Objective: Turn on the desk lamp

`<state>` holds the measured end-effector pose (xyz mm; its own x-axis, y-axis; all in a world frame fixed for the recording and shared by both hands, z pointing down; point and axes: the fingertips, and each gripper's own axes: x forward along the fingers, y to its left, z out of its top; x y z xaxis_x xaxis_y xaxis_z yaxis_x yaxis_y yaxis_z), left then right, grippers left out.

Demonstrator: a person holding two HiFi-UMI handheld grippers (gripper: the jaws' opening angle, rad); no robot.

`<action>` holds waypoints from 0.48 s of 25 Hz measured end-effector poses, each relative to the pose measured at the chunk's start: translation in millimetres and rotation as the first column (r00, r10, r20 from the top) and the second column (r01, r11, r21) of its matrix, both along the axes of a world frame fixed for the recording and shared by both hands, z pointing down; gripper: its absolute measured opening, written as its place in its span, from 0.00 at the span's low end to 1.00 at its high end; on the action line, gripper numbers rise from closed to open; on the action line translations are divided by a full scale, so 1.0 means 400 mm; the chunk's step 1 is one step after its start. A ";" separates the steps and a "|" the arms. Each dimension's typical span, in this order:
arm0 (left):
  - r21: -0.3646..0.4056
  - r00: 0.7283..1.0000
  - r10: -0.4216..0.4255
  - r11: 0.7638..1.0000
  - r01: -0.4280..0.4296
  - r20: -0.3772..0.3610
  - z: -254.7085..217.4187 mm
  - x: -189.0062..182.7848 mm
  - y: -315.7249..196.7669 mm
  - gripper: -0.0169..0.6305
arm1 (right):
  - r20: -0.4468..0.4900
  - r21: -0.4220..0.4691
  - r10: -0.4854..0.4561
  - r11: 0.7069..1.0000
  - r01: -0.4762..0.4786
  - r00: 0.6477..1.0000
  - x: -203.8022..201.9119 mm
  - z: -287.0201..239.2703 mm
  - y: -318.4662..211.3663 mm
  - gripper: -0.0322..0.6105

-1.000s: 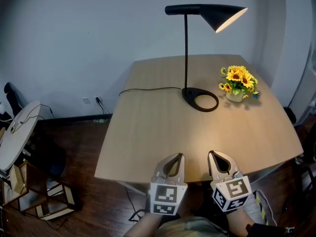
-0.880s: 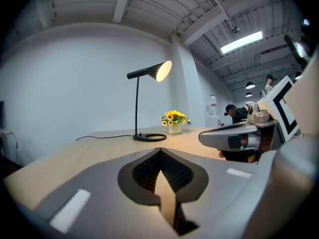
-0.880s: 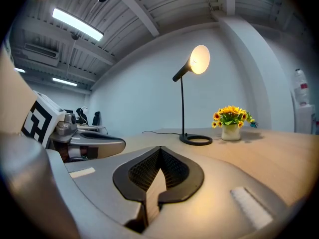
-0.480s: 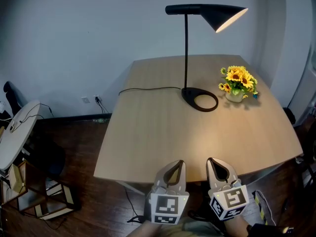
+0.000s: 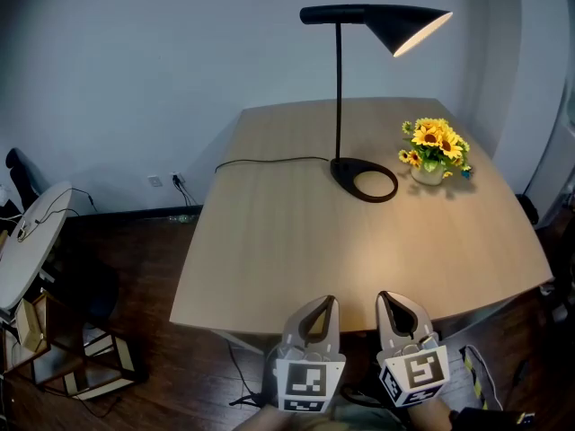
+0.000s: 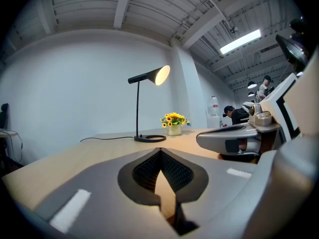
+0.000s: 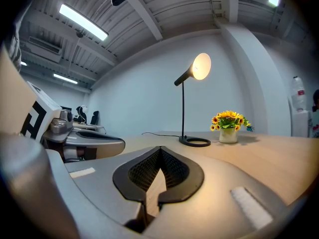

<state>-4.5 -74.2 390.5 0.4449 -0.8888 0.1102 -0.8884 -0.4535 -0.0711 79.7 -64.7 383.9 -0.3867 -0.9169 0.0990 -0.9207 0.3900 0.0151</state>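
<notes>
Your left gripper (image 5: 316, 309) and right gripper (image 5: 401, 305) have eased back, jaws closed, empty. The desk lamp (image 5: 409, 27) stays lit: task looks done.

Showing matt black metal on the desk lamp (image 5: 339, 97) at twelve o'clock, smooth pale wood grain across the table (image 5: 287, 241).

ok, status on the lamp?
Left gripper and right gripper shut, empty, at near edge of table. Desk lamp lit, far side. Sunflower pot beside base, not blocking.
</notes>
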 end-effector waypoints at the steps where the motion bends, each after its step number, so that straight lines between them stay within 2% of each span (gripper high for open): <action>1: 0.001 1.000 0.000 1.000 0.000 0.001 0.000 0.000 0.000 0.03 | 0.005 0.000 0.001 1.000 -0.001 1.000 0.002 0.000 0.000 0.05; 12: 0.003 1.000 -0.001 1.000 0.001 0.001 0.001 0.001 -0.002 0.03 | -0.022 0.000 0.017 1.000 -0.017 1.000 0.000 0.004 -0.004 0.05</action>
<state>-4.2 -74.9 390.7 0.4441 -0.8894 0.1080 -0.8887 -0.4526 -0.0733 79.7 -66.2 385.6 -0.3686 -0.9233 0.1076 -0.9267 0.3742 0.0358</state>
